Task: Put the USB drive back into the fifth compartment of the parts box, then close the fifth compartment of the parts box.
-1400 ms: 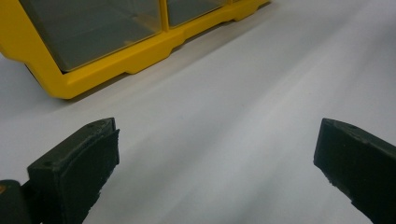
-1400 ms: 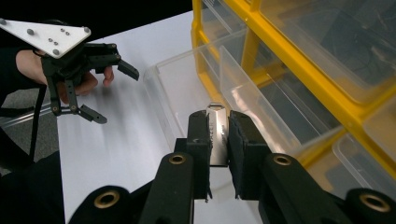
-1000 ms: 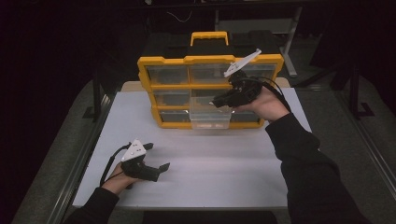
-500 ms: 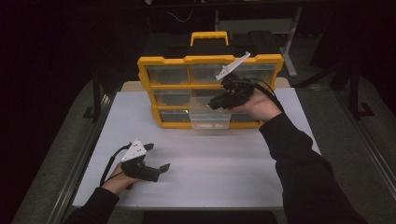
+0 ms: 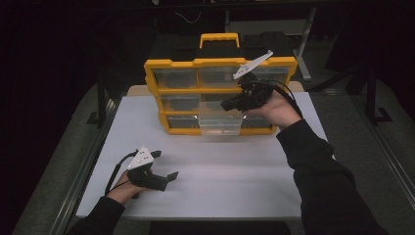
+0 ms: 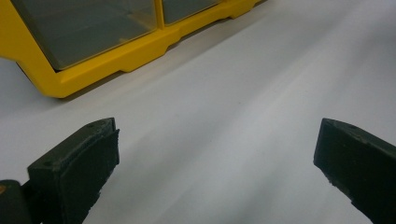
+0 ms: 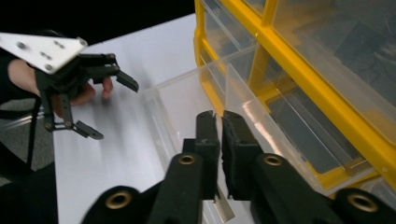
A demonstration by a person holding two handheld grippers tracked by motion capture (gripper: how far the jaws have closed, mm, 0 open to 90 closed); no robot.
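A yellow organizer [image 5: 181, 91] with clear drawers stands upright at the back of the white table [image 5: 235, 186]. Its bottom middle clear drawer [image 5: 220, 126] is pulled partway out. My right gripper [image 5: 225, 105] reaches it from the right. In the right gripper view the jaws [image 7: 220, 123] have just been closing and now pinch the thin clear wall of the drawer [image 7: 177, 93]. My left gripper [image 5: 165, 164] rests near the front left of the table, open with nothing between its fingers [image 6: 215, 149]. The left gripper [image 7: 114, 111] also appears far off in the right gripper view.
The organizer has a yellow carry handle [image 5: 219, 38] on top and a yellow bottom edge [image 6: 116, 60] close ahead of the left gripper. Dark stands and a shelf lie behind the table. White tabletop stretches between the two hands.
The right gripper has edged left along the organizer's front to the pulled-out drawer, and its grey plate has tipped up. The left gripper has stayed put.
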